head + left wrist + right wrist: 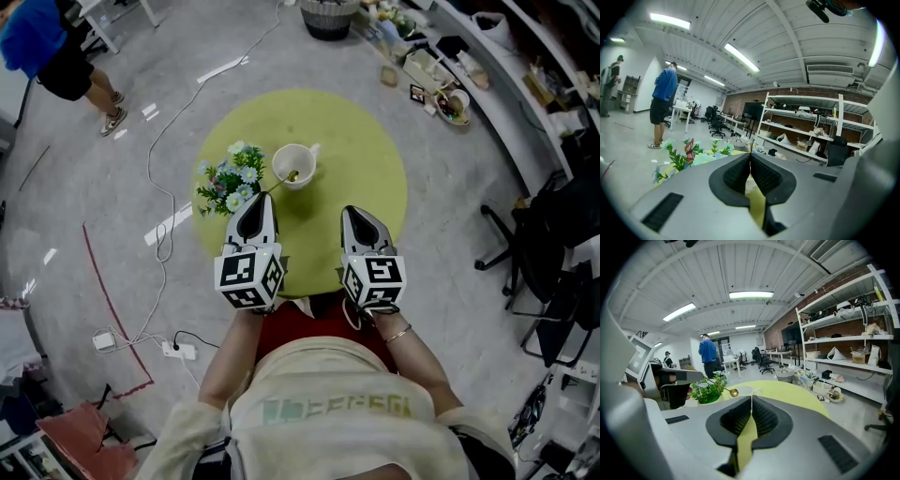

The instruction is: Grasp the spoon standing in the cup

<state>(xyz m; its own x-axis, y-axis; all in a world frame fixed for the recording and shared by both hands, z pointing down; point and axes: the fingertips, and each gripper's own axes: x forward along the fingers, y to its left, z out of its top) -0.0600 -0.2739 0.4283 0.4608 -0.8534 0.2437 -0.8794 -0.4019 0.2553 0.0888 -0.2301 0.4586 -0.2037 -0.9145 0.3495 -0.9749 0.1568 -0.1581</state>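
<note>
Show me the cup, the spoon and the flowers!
cup (279, 154): head view, on its white rim.
spoon (292, 175): head view, on its gold end inside the cup.
flowers (232, 180): head view, on the middle of the bunch.

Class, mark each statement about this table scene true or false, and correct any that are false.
1. The spoon stands in the cup. True.
2. The left tool grips the spoon. False: its jaws are together on nothing, short of the cup.
3. In the head view, the flowers stand left of the cup. True.
4. The right tool has its jaws wide apart. False: they are together, with nothing between them.
</note>
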